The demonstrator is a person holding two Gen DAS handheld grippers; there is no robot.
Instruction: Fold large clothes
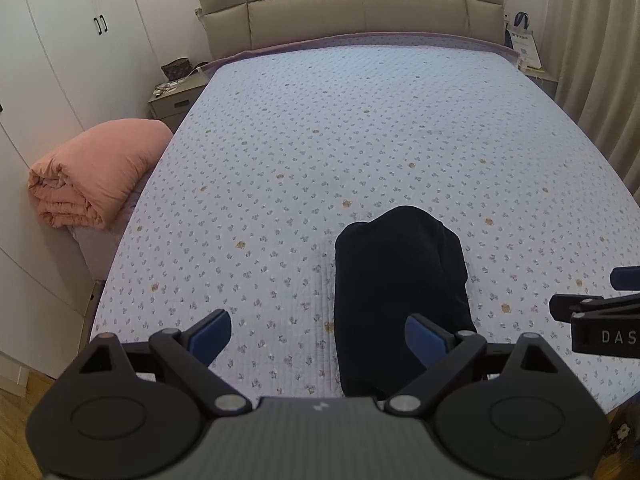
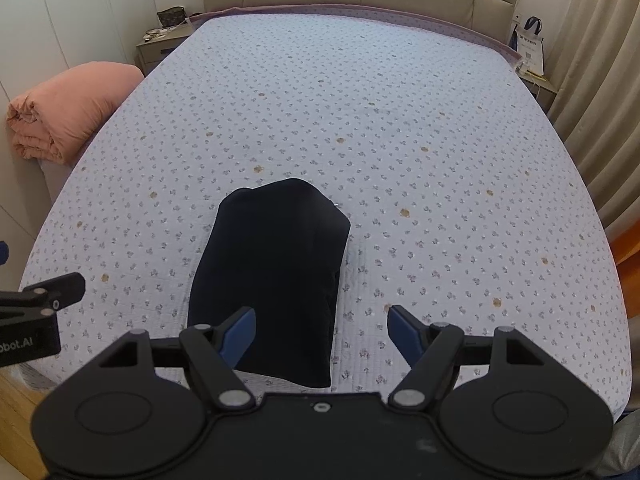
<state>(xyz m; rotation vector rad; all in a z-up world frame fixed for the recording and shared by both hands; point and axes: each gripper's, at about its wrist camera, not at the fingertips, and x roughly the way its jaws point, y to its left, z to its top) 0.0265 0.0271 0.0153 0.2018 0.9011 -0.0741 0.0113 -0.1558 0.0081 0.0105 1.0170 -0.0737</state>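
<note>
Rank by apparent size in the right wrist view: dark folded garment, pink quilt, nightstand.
1. dark folded garment, though it lies nearest the camera
2. pink quilt
3. nightstand, farthest away

Left gripper hangs over near edge of bed, jaws wide apart, nothing between the blue pads. Folded dark garment lies flat on the flowered cover, ahead and slightly right; right pad overlaps its near right part in view, contact unclear. Right gripper enters from far right, only partly seen. Rolled pink quilt off bed's edge, far ahead-left. Nightstand and wardrobe beyond it. Padded headboard straight ahead.
</note>
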